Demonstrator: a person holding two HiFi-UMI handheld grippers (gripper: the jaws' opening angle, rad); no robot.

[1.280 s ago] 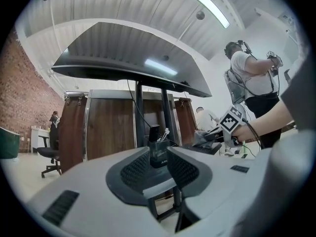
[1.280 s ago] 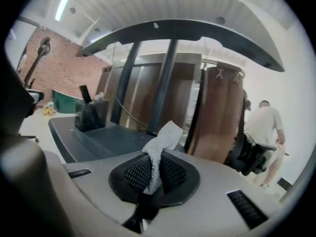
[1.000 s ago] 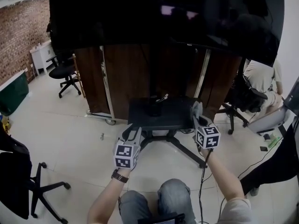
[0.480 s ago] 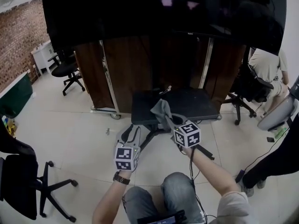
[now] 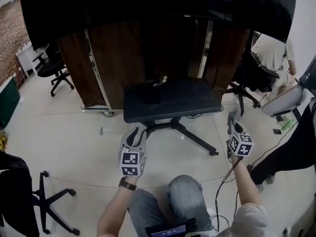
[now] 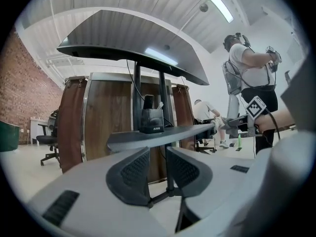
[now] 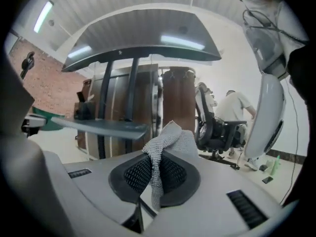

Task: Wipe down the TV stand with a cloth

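The TV stand's dark shelf stands in front of me under the big black screen. Its legs spread over the tiled floor. My right gripper hangs off the shelf's front right corner, apart from it, shut on a grey cloth that sticks up between its pads. Seen from that gripper, the shelf lies to the left. My left gripper hovers low before the shelf's front left edge. Its jaws stand a little apart with nothing between them; the shelf is just beyond.
A black holder sits on the shelf's back left. Behind stands a wooden cabinet on castors. Office chairs stand at the left and right, a seated person at the back right. A cable runs over the floor.
My right gripper has carried the cloth from the shelf's front left edge out to the right, past the front right corner. The left gripper has barely moved.
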